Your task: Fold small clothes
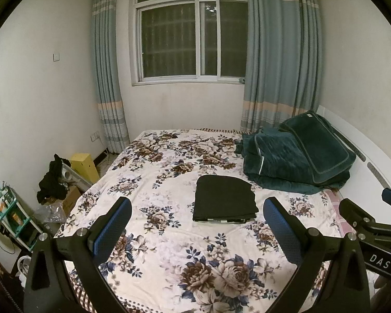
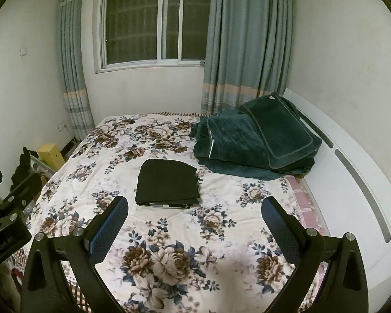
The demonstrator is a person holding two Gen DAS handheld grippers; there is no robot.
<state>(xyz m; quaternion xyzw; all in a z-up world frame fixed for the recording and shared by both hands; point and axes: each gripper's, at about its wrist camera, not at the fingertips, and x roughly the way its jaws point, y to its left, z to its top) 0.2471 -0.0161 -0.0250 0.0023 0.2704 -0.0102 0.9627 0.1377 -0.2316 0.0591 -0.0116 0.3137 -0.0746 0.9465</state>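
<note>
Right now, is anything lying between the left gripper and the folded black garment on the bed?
Nothing visible. Only bare floral bedspread separates the open left gripper from the folded black garment. The green blanket pile sits off to its right.

"DAS" on right gripper (image 1: 372,224) (partial)

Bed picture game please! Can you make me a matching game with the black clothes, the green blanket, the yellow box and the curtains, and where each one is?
Things:
1. black folded clothes
2. green blanket
3. yellow box
4. curtains

Places:
A. on the floor beside the bed
B. hanging on both sides of the window
C. flat in the middle of the flowery bedspread
D. piled at the bed's far right, by the headboard

Pairs: 1-C, 2-D, 3-A, 4-B
</note>
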